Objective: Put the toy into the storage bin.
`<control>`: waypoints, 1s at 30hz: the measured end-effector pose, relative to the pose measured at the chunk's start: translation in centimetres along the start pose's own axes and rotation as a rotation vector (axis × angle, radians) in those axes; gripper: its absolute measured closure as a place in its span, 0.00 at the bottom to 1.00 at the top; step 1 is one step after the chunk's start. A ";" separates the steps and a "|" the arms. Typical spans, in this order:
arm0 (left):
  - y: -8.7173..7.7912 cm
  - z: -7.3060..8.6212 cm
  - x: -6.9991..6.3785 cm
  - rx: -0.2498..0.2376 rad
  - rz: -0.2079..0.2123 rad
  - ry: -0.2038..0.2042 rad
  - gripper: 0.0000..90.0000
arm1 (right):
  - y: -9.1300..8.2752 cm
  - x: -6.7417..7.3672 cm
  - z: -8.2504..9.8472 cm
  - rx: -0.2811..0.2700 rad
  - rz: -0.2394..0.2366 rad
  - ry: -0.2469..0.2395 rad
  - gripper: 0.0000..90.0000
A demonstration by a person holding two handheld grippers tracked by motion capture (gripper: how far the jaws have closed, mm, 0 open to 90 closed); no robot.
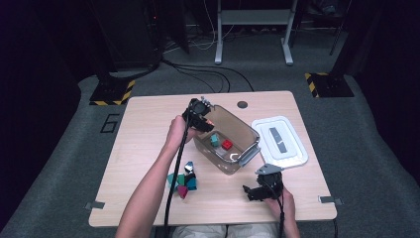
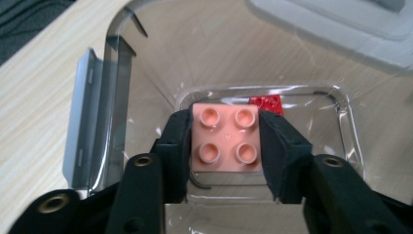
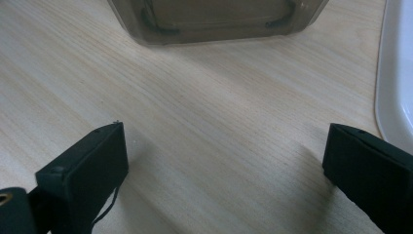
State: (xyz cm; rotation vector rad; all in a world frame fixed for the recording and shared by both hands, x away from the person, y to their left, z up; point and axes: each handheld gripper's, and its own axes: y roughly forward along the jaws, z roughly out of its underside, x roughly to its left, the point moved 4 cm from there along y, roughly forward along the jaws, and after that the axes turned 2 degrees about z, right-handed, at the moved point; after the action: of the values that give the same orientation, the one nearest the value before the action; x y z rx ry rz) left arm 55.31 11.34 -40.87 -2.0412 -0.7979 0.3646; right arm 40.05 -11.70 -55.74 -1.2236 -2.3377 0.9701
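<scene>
Bright, evenly lit table [image 1: 148, 148] against a dim room; soft shadows, slightly blurred close-ups.

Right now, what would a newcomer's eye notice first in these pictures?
First, the pale pink four-stud plastic brick between the pads of the left gripper, held over the open clear plastic box in the middle of the wooden table. Next, the small pile of coloured bricks near the front edge, and the white lid right of the box.
</scene>
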 end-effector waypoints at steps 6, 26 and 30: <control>-1.3 0.5 0.0 -0.026 -0.011 -0.026 0.36 | 0.0 0.0 0.0 -0.001 0.004 0.001 0.02; -5.8 6.6 -0.1 -0.154 -0.035 -0.080 0.16 | 0.0 -0.1 0.0 -0.001 0.003 -0.005 0.02; -5.6 7.7 0.0 -0.159 -0.034 -0.098 0.15 | 0.0 0.0 0.0 -0.001 0.003 -0.005 0.02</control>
State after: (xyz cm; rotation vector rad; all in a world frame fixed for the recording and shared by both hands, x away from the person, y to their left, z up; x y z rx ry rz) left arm 48.99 18.50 -40.54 -2.1673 -0.9470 0.3952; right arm 40.08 -11.74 -55.74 -1.2270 -2.3407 0.9746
